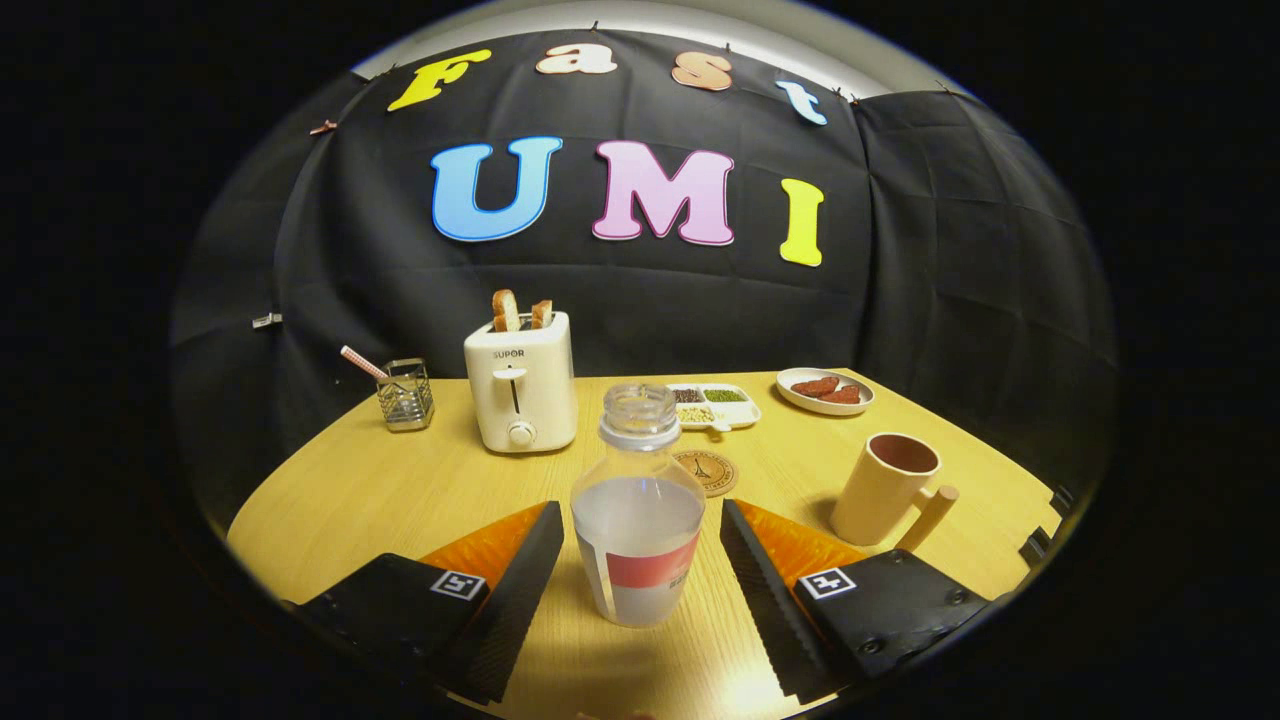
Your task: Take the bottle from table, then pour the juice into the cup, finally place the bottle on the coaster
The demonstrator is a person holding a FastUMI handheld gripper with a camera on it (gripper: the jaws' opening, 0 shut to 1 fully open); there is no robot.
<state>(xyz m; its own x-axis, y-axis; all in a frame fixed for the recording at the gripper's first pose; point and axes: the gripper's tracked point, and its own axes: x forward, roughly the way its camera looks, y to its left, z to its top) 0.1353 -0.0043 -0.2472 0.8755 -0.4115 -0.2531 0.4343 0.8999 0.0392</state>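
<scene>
An uncapped clear bottle (638, 510) with pale juice and a red-and-white label stands upright on the wooden table (400, 490), between my two fingers. My gripper (640, 520) is open, with a gap between each finger and the bottle's sides. A beige cup (886, 487) with a wooden handle stands to the right, just beyond the right finger. A round cork coaster (708, 470) lies behind the bottle, partly hidden by it.
A white toaster (521, 390) with two bread slices stands at the back left, next to a wire holder (405, 393). At the back right lie a divided tray (715, 404) of grains and a plate (825, 390) with brown food.
</scene>
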